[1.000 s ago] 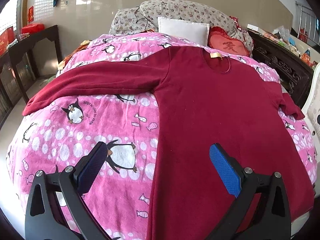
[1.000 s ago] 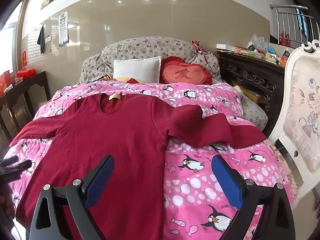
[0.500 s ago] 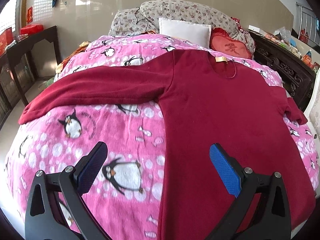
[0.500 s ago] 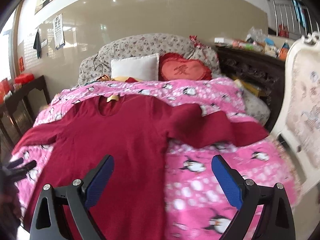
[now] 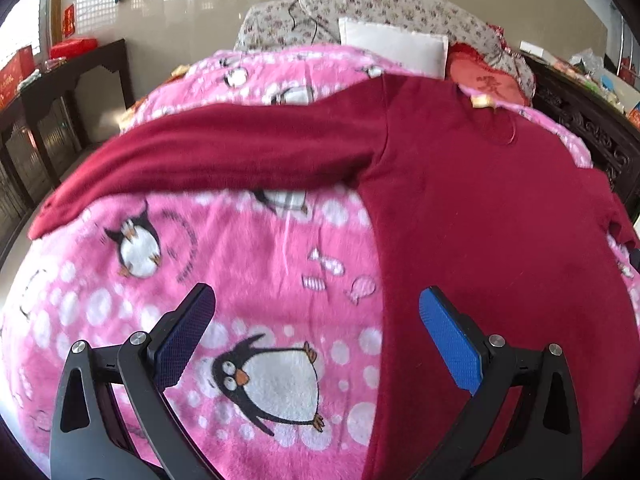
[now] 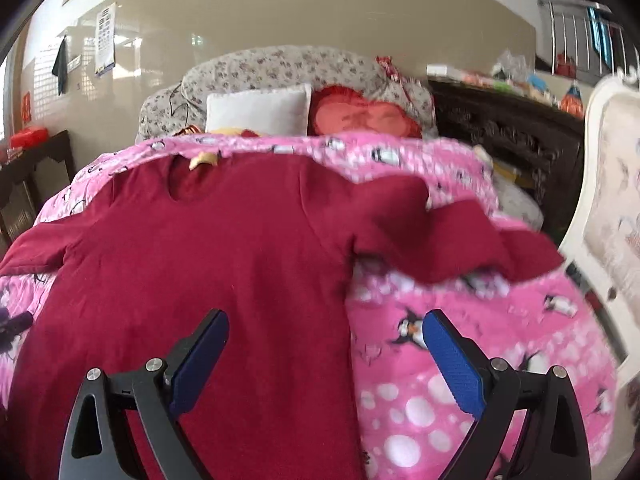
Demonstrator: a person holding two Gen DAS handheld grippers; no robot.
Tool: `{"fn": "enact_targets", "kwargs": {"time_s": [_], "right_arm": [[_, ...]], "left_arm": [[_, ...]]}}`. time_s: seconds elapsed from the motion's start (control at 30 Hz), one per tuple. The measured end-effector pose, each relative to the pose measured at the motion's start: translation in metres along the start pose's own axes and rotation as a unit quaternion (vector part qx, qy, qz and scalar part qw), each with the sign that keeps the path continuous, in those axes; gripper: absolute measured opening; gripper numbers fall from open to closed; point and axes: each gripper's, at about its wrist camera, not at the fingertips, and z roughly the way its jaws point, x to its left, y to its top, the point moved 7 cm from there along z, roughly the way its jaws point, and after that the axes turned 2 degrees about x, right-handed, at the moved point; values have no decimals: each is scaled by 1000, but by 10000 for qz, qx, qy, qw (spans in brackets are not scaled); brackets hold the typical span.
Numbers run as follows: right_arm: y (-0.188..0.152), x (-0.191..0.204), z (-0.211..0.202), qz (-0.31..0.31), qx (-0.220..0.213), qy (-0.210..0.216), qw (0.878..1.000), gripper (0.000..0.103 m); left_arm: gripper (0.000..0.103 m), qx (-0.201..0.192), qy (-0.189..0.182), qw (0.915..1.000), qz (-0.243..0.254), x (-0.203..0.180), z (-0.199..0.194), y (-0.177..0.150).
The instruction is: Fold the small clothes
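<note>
A dark red long-sleeved shirt (image 5: 492,220) lies flat, front up, on a pink penguin blanket (image 5: 240,264), collar toward the pillows. Its left sleeve (image 5: 224,160) stretches out across the blanket. In the right wrist view the same shirt (image 6: 208,256) fills the middle, and its right sleeve (image 6: 448,236) lies bunched and wavy. My left gripper (image 5: 316,312) hovers open over the shirt's left side seam, with nothing between its blue pads. My right gripper (image 6: 326,334) hovers open over the shirt's right side edge, also holding nothing.
A white pillow (image 6: 260,110) and a red heart cushion (image 6: 364,116) rest against the floral headboard (image 5: 372,12). A dark wooden table (image 5: 64,92) stands left of the bed, a carved dark cabinet (image 6: 504,136) right of it, and a white upholstered chair (image 6: 612,184) at the far right.
Both grippers have moved forward and lower toward the shirt, so the cloth looks larger. Both stayed open. The shirt has not moved.
</note>
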Motion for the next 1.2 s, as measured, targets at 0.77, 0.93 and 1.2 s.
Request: {"fn": "enact_targets", "kwargs": {"time_s": [0.77, 0.93, 1.2], "right_arm": [[-17, -31, 14, 688, 228, -251, 9971, 93], [-18, -30, 14, 643, 233, -290, 9972, 93], [-18, -29, 14, 640, 240, -285, 9973, 93]], "left_arm": [[103, -158, 14, 9996, -245, 9, -5, -11], [103, -156, -2, 9995, -258, 9, -6, -11], [102, -159, -4, 9995, -257, 10, -5, -11]]}}
